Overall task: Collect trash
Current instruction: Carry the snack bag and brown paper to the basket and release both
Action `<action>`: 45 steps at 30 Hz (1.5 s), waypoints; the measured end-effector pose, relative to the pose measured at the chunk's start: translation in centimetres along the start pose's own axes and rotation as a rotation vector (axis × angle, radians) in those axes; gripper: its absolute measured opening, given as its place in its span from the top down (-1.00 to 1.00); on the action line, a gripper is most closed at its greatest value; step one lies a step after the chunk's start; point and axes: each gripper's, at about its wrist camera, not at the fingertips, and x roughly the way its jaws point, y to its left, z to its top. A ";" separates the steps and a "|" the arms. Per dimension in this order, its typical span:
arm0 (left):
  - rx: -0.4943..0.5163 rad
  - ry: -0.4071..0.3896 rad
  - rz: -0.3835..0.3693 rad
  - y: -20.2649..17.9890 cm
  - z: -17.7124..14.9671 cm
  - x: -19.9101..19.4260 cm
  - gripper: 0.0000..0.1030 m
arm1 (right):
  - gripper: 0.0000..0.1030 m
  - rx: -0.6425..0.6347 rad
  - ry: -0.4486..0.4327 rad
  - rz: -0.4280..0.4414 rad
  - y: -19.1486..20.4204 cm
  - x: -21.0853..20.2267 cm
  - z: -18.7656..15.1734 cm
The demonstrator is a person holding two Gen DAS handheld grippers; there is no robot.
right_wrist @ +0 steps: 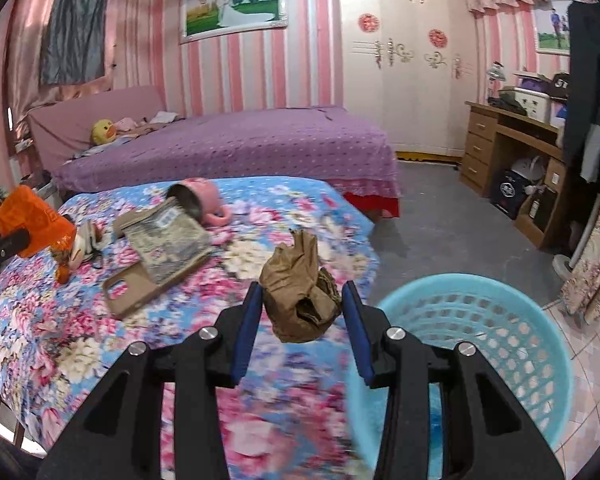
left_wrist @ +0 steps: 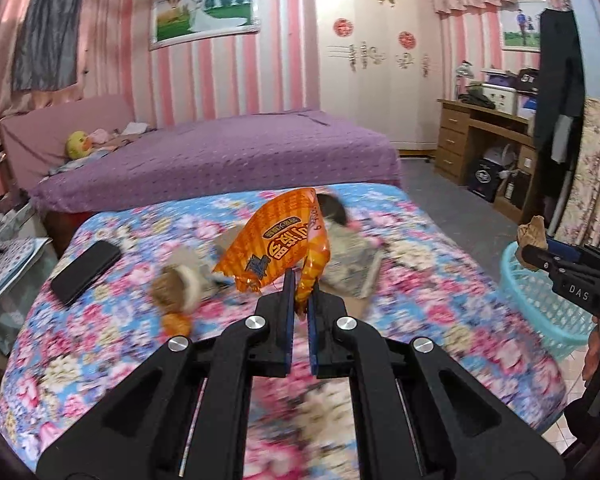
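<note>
My left gripper (left_wrist: 300, 300) has its jaws clamped on the lower edge of an orange snack wrapper (left_wrist: 276, 240), held up above the flowered bed (left_wrist: 440, 280). My right gripper (right_wrist: 300, 308) has its jaws closed on a crumpled brown paper wad (right_wrist: 300, 300), raised over the bed's edge just beside the turquoise basket (right_wrist: 500, 340), which stands on the floor. On the bed lie a black phone (left_wrist: 86, 266), a pink mug (right_wrist: 204, 200) on its side, a newspaper (right_wrist: 168, 240) and a tan phone case (right_wrist: 136, 288). A purple bed (right_wrist: 240, 144) stands behind.
</note>
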 end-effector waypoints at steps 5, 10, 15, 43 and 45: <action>0.021 0.005 -0.078 -4.1 0.8 0.9 0.92 | 0.20 0.030 -0.009 -0.046 -4.3 -1.4 -0.1; 0.062 0.023 -0.161 -9.1 1.5 1.9 0.92 | 0.20 0.069 -0.004 -0.103 -9.7 -2.6 -0.6; 0.093 0.037 -0.231 -13.9 1.9 2.7 0.92 | 0.20 0.125 -0.006 -0.139 -14.2 -3.6 -1.5; 0.264 0.173 -0.275 -28.6 -2.6 7.9 -0.47 | 0.20 0.258 0.033 -0.192 -22.3 -4.7 -6.1; 0.242 0.152 -0.263 -27.7 -2.0 7.6 -0.55 | 0.20 0.256 0.032 -0.180 -22.1 -4.5 -6.1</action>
